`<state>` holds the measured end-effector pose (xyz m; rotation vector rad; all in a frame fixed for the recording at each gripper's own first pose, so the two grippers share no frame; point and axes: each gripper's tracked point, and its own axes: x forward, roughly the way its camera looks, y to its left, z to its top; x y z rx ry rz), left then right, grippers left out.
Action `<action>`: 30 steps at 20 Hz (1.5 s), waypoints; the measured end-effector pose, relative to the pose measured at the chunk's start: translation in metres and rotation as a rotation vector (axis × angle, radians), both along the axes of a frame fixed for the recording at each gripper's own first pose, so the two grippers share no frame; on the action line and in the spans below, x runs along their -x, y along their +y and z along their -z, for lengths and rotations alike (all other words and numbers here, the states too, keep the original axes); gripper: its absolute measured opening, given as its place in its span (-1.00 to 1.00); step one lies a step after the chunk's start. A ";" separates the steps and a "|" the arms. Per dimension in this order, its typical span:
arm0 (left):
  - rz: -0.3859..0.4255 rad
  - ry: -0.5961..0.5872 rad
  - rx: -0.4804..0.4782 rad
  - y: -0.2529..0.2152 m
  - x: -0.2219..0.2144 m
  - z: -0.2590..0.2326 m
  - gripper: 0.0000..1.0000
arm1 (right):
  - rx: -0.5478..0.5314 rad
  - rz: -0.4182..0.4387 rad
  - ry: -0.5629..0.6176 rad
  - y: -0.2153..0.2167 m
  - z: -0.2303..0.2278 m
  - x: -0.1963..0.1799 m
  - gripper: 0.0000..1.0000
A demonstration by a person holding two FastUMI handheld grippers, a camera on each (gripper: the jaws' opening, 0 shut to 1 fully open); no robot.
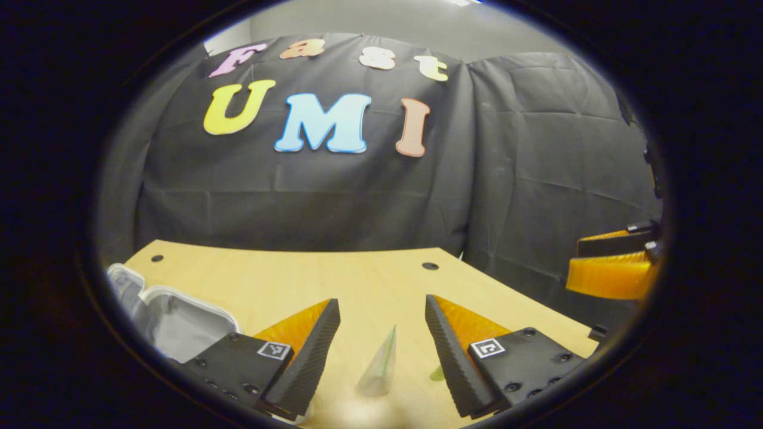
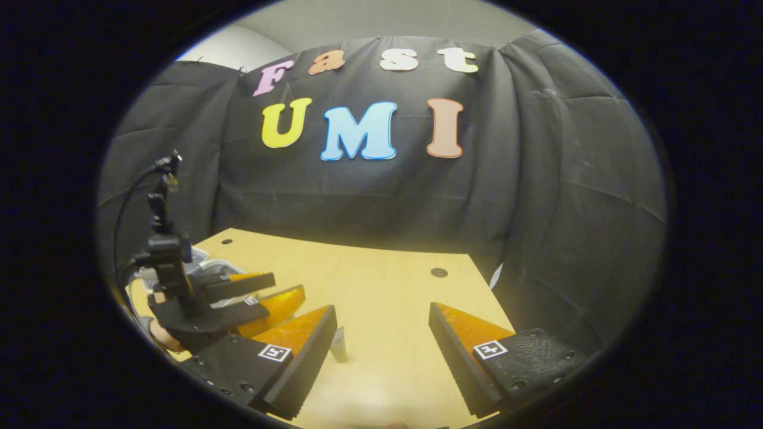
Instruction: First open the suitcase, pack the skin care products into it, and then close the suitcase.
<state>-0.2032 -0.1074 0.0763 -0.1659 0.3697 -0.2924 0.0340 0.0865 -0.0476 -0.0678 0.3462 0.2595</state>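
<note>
Left gripper view: left claw (image 1: 381, 345) low centre, fingers spread apart, holding nothing, a pale translucent tube (image 1: 380, 364) standing on the wooden table (image 1: 357, 280) between them. Grey suitcase (image 1: 164, 316) open at lower left. Right gripper view: right claw (image 2: 381, 351) level over the table, fingers wide apart, empty; the left claw (image 2: 262, 298) sits at lower left beside the suitcase (image 2: 205, 265), its fingers parted

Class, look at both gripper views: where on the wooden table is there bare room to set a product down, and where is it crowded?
Bare: the wooden table from the far edge holes to the right corner. Crowded: the near left, with the open suitcase, and the translucent tube between the left hand-held gripper fingers. The right hand-held gripper hangs open over bare wood.
</note>
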 end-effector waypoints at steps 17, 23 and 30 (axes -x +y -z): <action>-0.079 0.339 0.005 0.023 0.030 0.058 -0.22 | -0.065 -0.150 0.158 0.064 0.075 -0.030 0.89; -0.142 0.371 0.100 0.083 0.052 -0.027 -0.23 | -0.028 -0.152 0.341 0.084 0.154 -0.034 0.71; -0.246 0.461 0.095 0.198 0.082 -0.032 -0.23 | -0.048 -0.032 0.470 0.088 0.182 -0.022 -0.44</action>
